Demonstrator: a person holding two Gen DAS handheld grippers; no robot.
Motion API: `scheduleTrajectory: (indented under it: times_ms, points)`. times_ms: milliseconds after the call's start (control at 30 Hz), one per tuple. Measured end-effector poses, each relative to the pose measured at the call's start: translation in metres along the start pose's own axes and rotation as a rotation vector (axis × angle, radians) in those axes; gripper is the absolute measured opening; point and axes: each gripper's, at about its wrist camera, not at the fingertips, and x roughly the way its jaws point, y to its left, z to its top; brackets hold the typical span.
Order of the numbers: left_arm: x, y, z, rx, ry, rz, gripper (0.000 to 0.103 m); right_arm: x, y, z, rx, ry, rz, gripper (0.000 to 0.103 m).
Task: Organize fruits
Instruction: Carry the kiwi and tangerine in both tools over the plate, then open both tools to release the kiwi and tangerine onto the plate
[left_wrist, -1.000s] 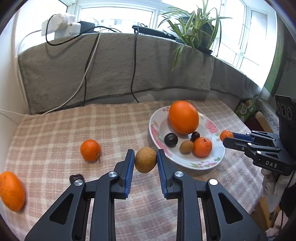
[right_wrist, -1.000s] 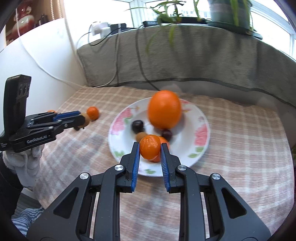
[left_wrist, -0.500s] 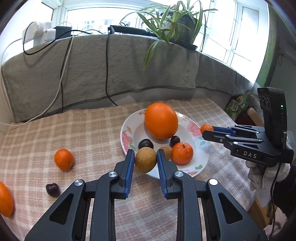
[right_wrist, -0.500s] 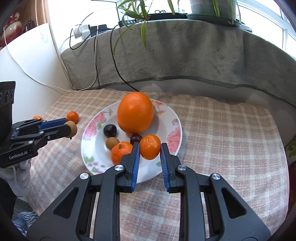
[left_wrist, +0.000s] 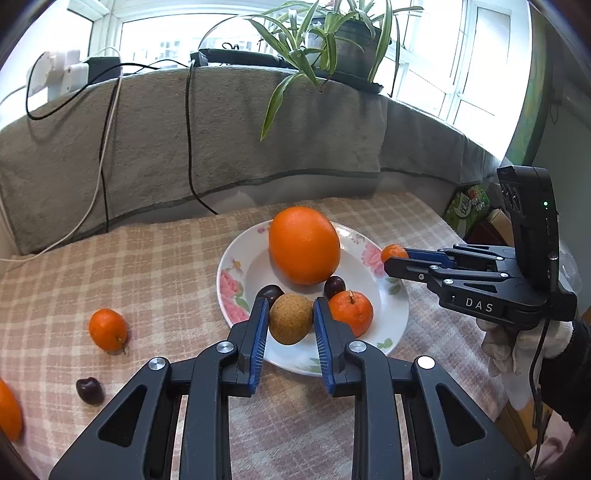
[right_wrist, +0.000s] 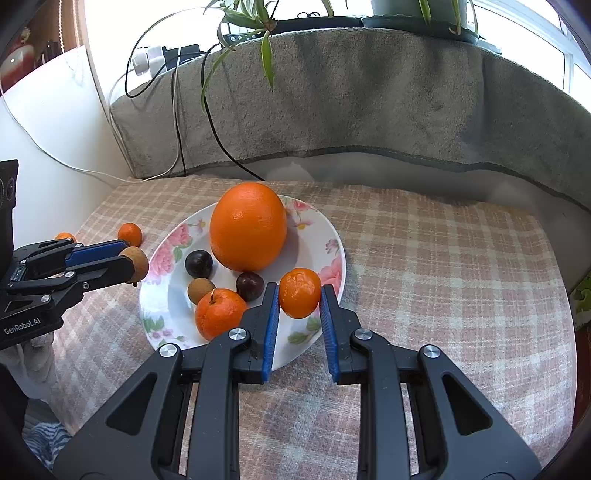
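The left tool (left_wrist: 290, 325) is clamped on a brown, rough-skinned fruit (left_wrist: 291, 318), its blue pads pressed to both sides, and it holds the fruit at the near-left rim of the flowered plate (left_wrist: 397, 317). The right tool (right_wrist: 300, 301) is clamped on a small tangerine (right_wrist: 300, 298) and holds it over the plate's right edge; whether either fruit touches the plate cannot be told.

On the plate, nearest the right tool, lies another tangerine (right_wrist: 219, 312) with its stem up. Just behind it sit a small brown fruit (right_wrist: 200, 290) and a dark cherry (right_wrist: 250, 286), with a second cherry (right_wrist: 198, 263) a little further left. Behind these a big orange (right_wrist: 248, 231) fills the middle of the plate, touching or almost touching the cherries.

The plate rests on a tabletop covered by a checked cloth (right_wrist: 443, 258). To the left of the plate, well apart from it, a loose tangerine (left_wrist: 108, 329) lies on the cloth, a lone cherry (left_wrist: 89, 390) nearer the camera, and part of an orange fruit (left_wrist: 9, 410) at the left edge of the view.

Beyond the tabletop a grey blanket (left_wrist: 221, 129) hangs over a ledge, with black and white cables (left_wrist: 190, 140) trailing down it. On top stand a potted plant (left_wrist: 332, 40) with long green leaves and a white power strip (left_wrist: 61, 72), before bright windows.
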Motion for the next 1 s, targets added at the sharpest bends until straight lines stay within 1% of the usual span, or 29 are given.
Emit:
scheduleTrajectory:
  times_ms: [400, 433, 500, 567, 600, 633, 667, 700, 733, 800, 867, 933, 967, 1000]
  points:
    - [0.0, 0.0, 0.003, 0.006, -0.015, 0.0, 0.024, 0.001, -0.002, 0.0, 0.011, 0.003, 0.01, 0.024]
    - [0.0, -0.001, 0.003, 0.006, -0.018, 0.002, 0.024, 0.001, -0.002, 0.0, 0.011, 0.001, 0.01, 0.027]
    - [0.0, 0.0, 0.004, 0.006, -0.018, 0.002, 0.024, -0.001, -0.001, 0.0, 0.012, -0.006, 0.012, 0.045]
    - [-0.001, 0.0, 0.004, 0.006, -0.022, 0.006, 0.034, -0.003, -0.001, 0.0, 0.012, -0.014, 0.014, 0.05]
    - [-0.002, 0.0, 0.004, 0.006, -0.024, 0.007, 0.044, -0.003, 0.0, 0.001, 0.012, -0.015, 0.012, 0.051]
    - [-0.003, 0.0, 0.004, 0.006, -0.028, 0.007, 0.048, -0.003, 0.0, 0.001, 0.011, -0.016, 0.008, 0.053]
    - [-0.005, -0.001, 0.005, 0.007, -0.032, 0.007, 0.048, -0.004, 0.001, 0.002, 0.011, -0.018, 0.006, 0.056]
    - [-0.005, -0.001, 0.005, 0.009, -0.034, 0.007, 0.053, -0.004, 0.0, 0.002, 0.013, -0.021, 0.004, 0.06]
    - [-0.006, -0.002, 0.005, 0.013, -0.036, 0.009, 0.063, -0.005, 0.001, 0.002, 0.014, -0.023, 0.003, 0.063]
    - [-0.008, -0.003, 0.005, 0.018, -0.043, 0.028, 0.075, -0.006, 0.001, 0.003, 0.016, -0.026, -0.004, 0.071]
    - [-0.009, -0.003, 0.006, 0.018, -0.046, 0.043, 0.076, -0.007, 0.001, 0.003, 0.017, -0.03, -0.011, 0.071]
    - [-0.01, -0.003, 0.006, 0.021, -0.043, 0.052, 0.079, -0.007, 0.002, 0.004, 0.019, -0.028, -0.017, 0.076]
    - [-0.01, -0.003, 0.006, 0.023, -0.041, 0.059, 0.08, -0.008, 0.002, 0.004, 0.02, -0.031, -0.019, 0.081]
    - [-0.01, -0.004, 0.005, 0.026, -0.039, 0.062, 0.08, -0.009, 0.002, 0.004, 0.021, -0.036, -0.018, 0.082]
